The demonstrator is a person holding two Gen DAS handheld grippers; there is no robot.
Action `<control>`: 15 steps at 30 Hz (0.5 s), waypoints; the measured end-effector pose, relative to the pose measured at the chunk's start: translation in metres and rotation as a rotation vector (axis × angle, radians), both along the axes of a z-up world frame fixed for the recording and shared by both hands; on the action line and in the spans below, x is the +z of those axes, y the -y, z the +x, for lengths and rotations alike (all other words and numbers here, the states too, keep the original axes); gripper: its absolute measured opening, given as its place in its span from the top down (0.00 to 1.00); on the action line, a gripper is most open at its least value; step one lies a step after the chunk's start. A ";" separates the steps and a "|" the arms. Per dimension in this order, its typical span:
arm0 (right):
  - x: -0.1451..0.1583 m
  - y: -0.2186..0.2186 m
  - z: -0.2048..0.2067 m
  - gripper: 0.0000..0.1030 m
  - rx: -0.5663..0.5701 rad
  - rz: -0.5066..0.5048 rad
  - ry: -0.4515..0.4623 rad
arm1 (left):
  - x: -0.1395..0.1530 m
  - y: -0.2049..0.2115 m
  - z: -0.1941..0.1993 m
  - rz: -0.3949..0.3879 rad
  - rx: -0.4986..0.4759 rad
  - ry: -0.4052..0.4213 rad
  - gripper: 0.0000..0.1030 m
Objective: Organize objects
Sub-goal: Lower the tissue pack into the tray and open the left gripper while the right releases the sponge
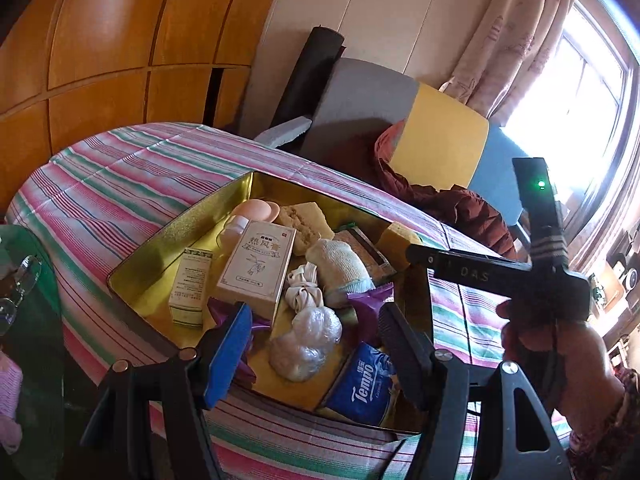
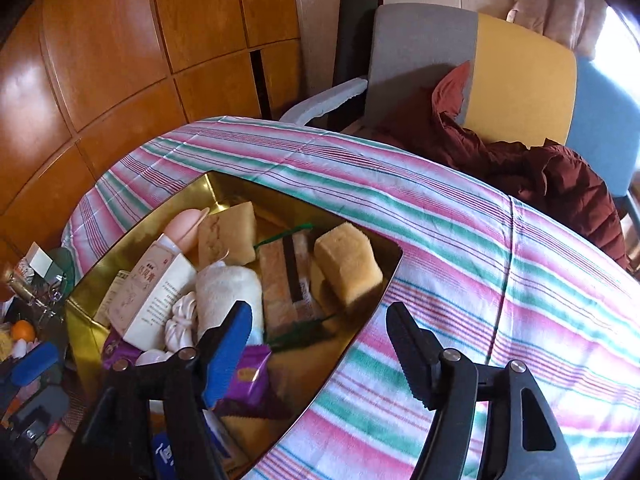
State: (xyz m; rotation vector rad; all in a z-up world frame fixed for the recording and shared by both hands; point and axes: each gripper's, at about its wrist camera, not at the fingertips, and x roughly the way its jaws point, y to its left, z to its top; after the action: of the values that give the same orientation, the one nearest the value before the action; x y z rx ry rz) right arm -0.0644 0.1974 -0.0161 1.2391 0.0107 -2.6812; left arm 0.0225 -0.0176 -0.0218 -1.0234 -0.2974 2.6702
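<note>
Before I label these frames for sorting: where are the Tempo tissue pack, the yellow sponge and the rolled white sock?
Tempo tissue pack point(image 1: 362, 384), left wrist view, blue front.
Yellow sponge point(image 2: 347, 266), right wrist view, top face.
Rolled white sock point(image 1: 340, 266), left wrist view, middle.

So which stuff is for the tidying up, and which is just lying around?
For the tidying:
- gold tin
- medicine box
- rolled sock
- yellow sponge
- Tempo tissue pack
- purple wrapper
- left claw and right claw, both open

Just lying around:
- red jacket
- chair
- glasses
- striped cloth
</note>
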 end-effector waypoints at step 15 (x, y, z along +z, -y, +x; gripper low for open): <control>0.017 0.030 0.061 0.00 -0.013 0.013 -0.037 | 0.015 0.006 0.002 -0.164 0.103 -0.012 0.35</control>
State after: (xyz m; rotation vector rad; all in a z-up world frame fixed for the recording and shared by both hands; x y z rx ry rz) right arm -0.0037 0.1675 0.0006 1.1969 0.0247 -2.7194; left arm 0.0243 -0.0234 -0.0072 -1.0648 -0.1330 2.8317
